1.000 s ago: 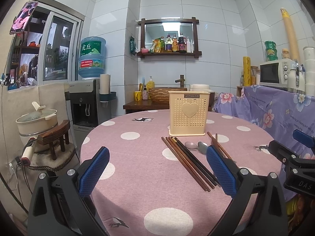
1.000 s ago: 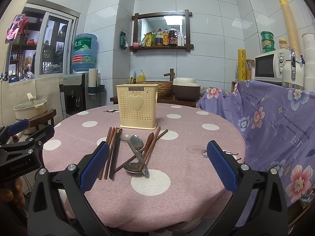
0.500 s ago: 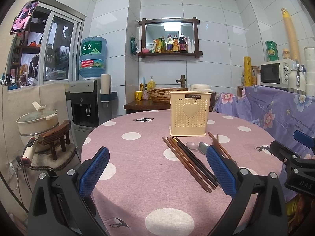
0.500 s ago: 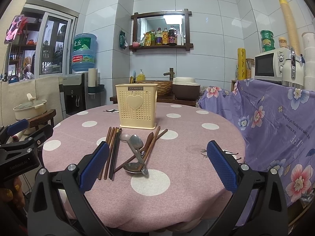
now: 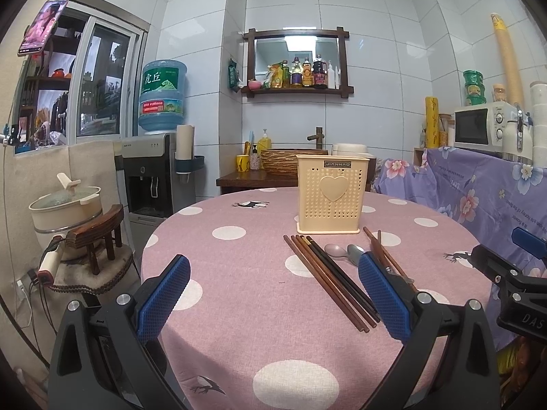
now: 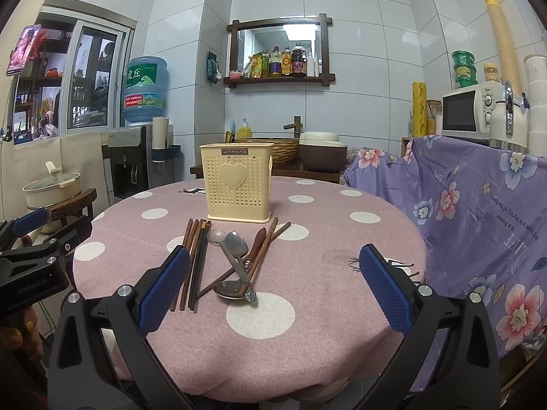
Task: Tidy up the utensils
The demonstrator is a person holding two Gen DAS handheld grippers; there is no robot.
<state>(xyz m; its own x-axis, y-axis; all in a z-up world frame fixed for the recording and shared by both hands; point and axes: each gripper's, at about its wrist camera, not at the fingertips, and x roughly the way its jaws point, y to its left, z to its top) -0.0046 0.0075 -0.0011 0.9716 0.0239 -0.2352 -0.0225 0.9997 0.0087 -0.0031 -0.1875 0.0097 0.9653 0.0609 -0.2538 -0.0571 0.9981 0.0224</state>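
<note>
Both grippers hang low at the near edge of the round table (image 6: 342,273), fingers pointing level across the pink dotted cloth. The left gripper (image 5: 273,294) is spread wide, nothing between its blue pads (image 5: 164,294). The right gripper (image 6: 273,285) is likewise fully released, pads empty and clear of the cloth.

From the right wrist view, the cream utensil holder (image 6: 237,184) stands upright at 12 o'clock, past the table's middle. Just before it, the chopsticks (image 6: 195,259) lie bundled at 11 o'clock, running toward the camera. Beside them at 12 o'clock sits a tangle: metal spoons (image 6: 236,263) crossed with a wooden spoon (image 6: 258,249) and two loose brown sticks.

The left gripper shows at 9 o'clock in that view, beyond the table's left rim, well apart from the utensils. Bare cloth stretches at 1 to 3 o'clock, up to the edge by the purple floral cover (image 6: 478,212). Bare cloth also lies between the pads and the pile.
</note>
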